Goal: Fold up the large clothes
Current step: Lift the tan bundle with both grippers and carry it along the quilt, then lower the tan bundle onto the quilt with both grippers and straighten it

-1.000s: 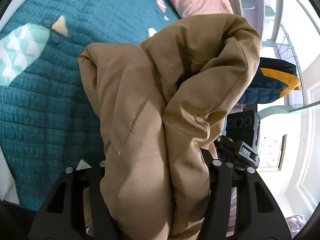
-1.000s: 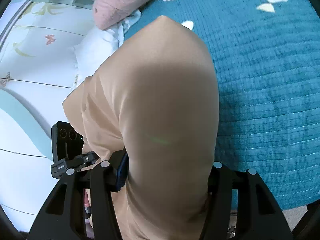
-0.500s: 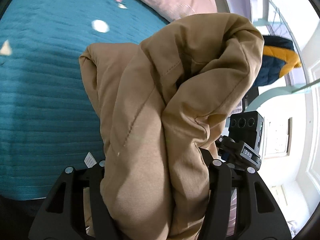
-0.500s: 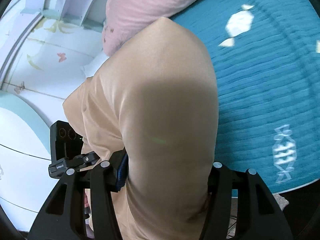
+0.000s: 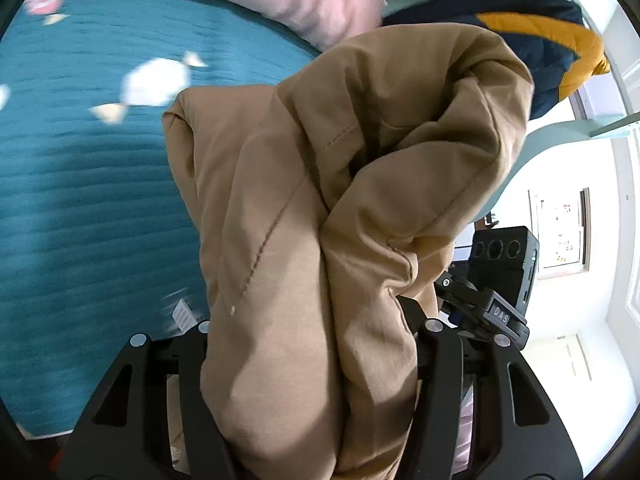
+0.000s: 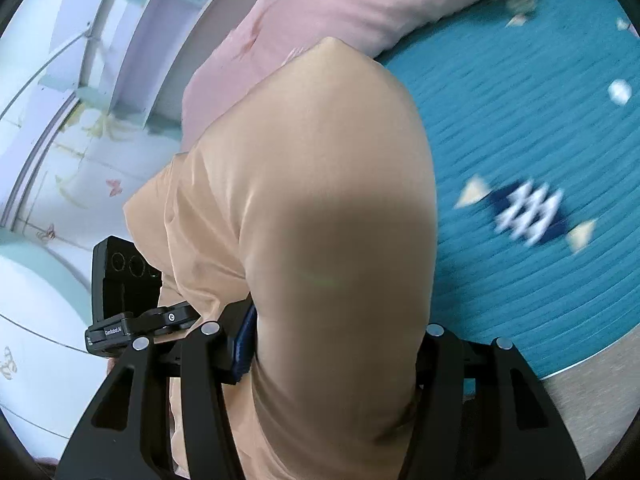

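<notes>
- Left tongs [image 5: 312, 360]: clamped on a thick bunch of the tan garment [image 5: 340, 200], carrying it clear of the bed.
- Right tongs [image 6: 332, 360]: pinching another bunched fold of it, sharing the bulk.
- Teal quilt [image 5: 80, 200]: bare beneath, probably the laying-out surface.
- Pink pillow [image 6: 340, 4]: at the far edge.

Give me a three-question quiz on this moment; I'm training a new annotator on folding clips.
1. True or false: both hand-held grippers are clamped on the tan garment.
2. What lies beneath the garment? A) teal quilt B) wooden floor C) glass table
3. What colour is the pillow at the head of the bed?

Key: 1. True: the left hand-held gripper and the right hand-held gripper each pinch a bunch. 2. A, the teal quilt. 3. Pink, the pillow.
</notes>
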`<state>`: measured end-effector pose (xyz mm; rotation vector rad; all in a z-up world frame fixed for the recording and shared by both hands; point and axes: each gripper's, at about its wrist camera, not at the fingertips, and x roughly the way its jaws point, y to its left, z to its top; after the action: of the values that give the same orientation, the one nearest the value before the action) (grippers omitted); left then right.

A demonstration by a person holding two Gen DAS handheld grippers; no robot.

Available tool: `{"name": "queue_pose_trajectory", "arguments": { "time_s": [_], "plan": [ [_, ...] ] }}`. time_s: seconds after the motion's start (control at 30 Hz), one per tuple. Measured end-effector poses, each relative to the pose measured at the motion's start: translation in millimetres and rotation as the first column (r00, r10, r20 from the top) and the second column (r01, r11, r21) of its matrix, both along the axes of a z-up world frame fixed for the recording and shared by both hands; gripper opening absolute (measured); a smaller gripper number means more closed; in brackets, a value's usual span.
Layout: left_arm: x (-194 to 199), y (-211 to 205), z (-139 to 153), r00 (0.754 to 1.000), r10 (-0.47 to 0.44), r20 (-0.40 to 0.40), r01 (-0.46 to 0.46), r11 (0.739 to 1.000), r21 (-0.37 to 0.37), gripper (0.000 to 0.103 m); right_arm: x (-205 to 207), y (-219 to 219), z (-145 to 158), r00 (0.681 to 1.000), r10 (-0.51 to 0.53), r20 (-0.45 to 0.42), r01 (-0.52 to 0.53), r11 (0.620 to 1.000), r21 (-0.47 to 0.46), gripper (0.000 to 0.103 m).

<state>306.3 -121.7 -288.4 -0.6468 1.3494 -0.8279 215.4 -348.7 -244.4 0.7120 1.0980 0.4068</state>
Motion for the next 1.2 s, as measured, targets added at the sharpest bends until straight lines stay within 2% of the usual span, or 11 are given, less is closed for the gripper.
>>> {"name": "queue_pose_trajectory", "arguments": {
  "time_s": [0.23,0.43,0.53,0.63,0.73,0.8,0.87,0.9,1.0,1.1,1.2],
  "plan": [
    [26.0,-125.1,-12.6,1.0,-0.005,-0.012,0.005,0.999,-0.046,0.054,35.4,-110.3,9.1,1.0,-0.001,-0.003,0.001,0.994,-0.112,0.051],
    [47.1,-185.6,-43.8,0.995,0.077,-0.061,-0.083,0.993,-0.089,0.054,73.1,-185.3,-9.4,0.997,0.073,-0.033,-0.077,0.982,-0.171,0.052],
    [53.5,-212.1,-66.6,0.991,0.102,-0.089,-0.107,0.992,-0.06,0.054,90.0,-207.1,-31.4,0.993,0.09,-0.077,-0.104,0.974,-0.201,0.052],
    [59.0,-238.6,-94.8,0.988,0.109,-0.106,-0.109,0.994,0.011,0.054,107.9,-216.6,-61.6,0.983,0.109,-0.146,-0.143,0.959,-0.246,0.052],
    [63.8,-251.5,-124.7,0.983,0.13,-0.131,-0.123,0.99,0.063,0.054,113.6,-223.8,-101.8,0.971,0.105,-0.213,-0.16,0.953,-0.259,0.053],
    [67.7,-252.5,-141.8,0.982,0.152,-0.111,-0.145,0.987,0.073,0.057,116.3,-228.7,-122.7,0.969,0.089,-0.229,-0.154,0.946,-0.286,0.065],
    [74.3,-254.1,-145.9,0.986,0.135,-0.095,-0.129,0.99,0.064,0.058,114.8,-239.4,-135.7,0.971,0.037,-0.237,-0.104,0.956,-0.276,0.084],
    [77.6,-252.1,-145.2,0.988,0.118,-0.097,-0.113,0.992,0.062,0.059,112.6,-242.4,-137.6,0.97,0.02,-0.241,-0.089,0.957,-0.275,0.087],
    [80.3,-237.9,-132.3,0.991,0.083,-0.105,-0.074,0.993,0.087,0.062,98.4,-253.8,-132.3,0.973,-0.023,-0.23,-0.043,0.959,-0.279,0.088],
    [78.0,-210.0,-109.7,0.994,0.082,-0.075,-0.071,0.988,0.136,0.062,77.3,-264.9,-111.8,0.974,-0.093,-0.205,0.023,0.947,-0.319,0.089],
    [83.2,-200.8,-78.6,0.998,0.062,0.025,-0.066,0.962,0.264,0.062,56.0,-272.7,-86.3,0.978,-0.149,-0.143,0.079,0.911,-0.406,0.089]
  ]
}}
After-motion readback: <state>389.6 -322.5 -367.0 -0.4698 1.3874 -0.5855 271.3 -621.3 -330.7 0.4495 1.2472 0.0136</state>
